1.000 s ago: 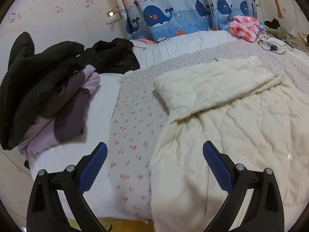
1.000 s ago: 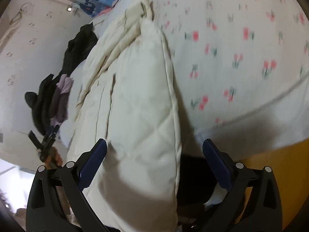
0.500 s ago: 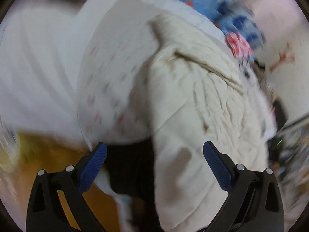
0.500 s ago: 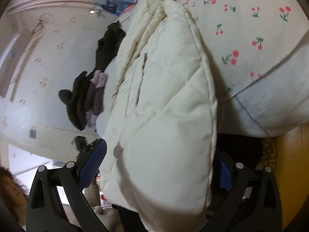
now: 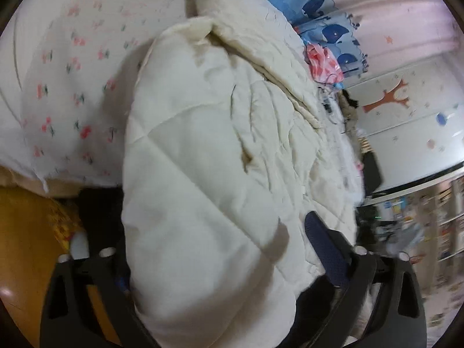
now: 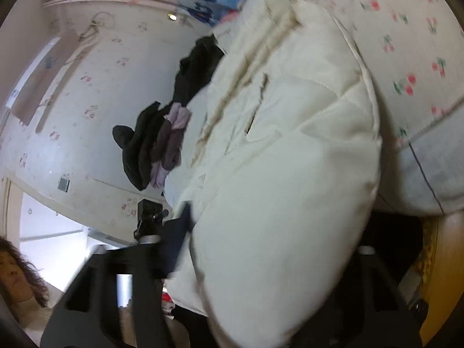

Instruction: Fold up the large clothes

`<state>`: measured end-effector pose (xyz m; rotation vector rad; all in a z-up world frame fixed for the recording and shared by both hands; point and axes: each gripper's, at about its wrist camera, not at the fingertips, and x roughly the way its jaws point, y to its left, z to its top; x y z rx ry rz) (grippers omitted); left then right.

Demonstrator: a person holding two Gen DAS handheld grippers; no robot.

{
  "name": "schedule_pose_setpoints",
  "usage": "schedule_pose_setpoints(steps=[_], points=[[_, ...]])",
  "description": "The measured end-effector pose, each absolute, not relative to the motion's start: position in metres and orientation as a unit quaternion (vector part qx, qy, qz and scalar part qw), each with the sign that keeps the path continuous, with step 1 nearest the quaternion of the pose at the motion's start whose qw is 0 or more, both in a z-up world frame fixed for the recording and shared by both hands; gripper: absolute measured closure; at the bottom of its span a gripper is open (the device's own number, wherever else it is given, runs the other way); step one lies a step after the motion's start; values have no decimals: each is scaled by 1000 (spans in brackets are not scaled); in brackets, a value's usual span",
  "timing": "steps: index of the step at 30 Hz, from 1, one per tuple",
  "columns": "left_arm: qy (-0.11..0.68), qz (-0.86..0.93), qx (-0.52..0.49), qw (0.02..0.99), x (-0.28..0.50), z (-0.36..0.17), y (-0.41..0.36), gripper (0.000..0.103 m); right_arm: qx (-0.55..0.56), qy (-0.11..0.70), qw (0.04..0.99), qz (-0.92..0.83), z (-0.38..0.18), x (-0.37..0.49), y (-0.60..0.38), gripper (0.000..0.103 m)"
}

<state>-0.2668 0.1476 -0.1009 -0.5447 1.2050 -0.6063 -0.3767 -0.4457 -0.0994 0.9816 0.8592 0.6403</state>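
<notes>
A large cream quilted coat [image 5: 220, 156] lies on the bed, its lower end hanging over the bed's edge. In the left wrist view my left gripper [image 5: 220, 249] straddles that hanging end, jaws wide apart, cloth between them; its right blue pad [image 5: 324, 243] shows, the left one is hidden behind the cloth. In the right wrist view the coat [image 6: 278, 174] fills the space between the jaws of my right gripper [image 6: 261, 255], also spread wide; its left finger [image 6: 174, 240] shows, the right is hidden.
The bed has a cherry-print sheet [image 5: 69, 66]. A pile of black and lilac clothes [image 6: 156, 142] lies by the wall. Whale-print curtains [image 5: 327, 29] hang behind. A pink garment [image 5: 322, 61] lies at the far side. Orange floor [image 5: 26, 255] is below.
The left gripper has swung down from a view over the bed to the coat's hanging end, which now sits between its jaws. The right gripper has pushed further onto the coat's end.
</notes>
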Motion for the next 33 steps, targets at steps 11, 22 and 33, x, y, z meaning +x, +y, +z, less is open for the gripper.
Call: schedule_pose_setpoints(steps=[11,22,33], points=[[465,-325,-271,777,-311,-18,187,91,404,315,781,359,-10,-409,-431,89],[540,-312,-244,742,-329,-81,199,32,455,417,717,323,-102,-453,-465,51],[497,-342,-266,752,-335,-51,191,85,472,300,737,380,-65,-459,-461,58]])
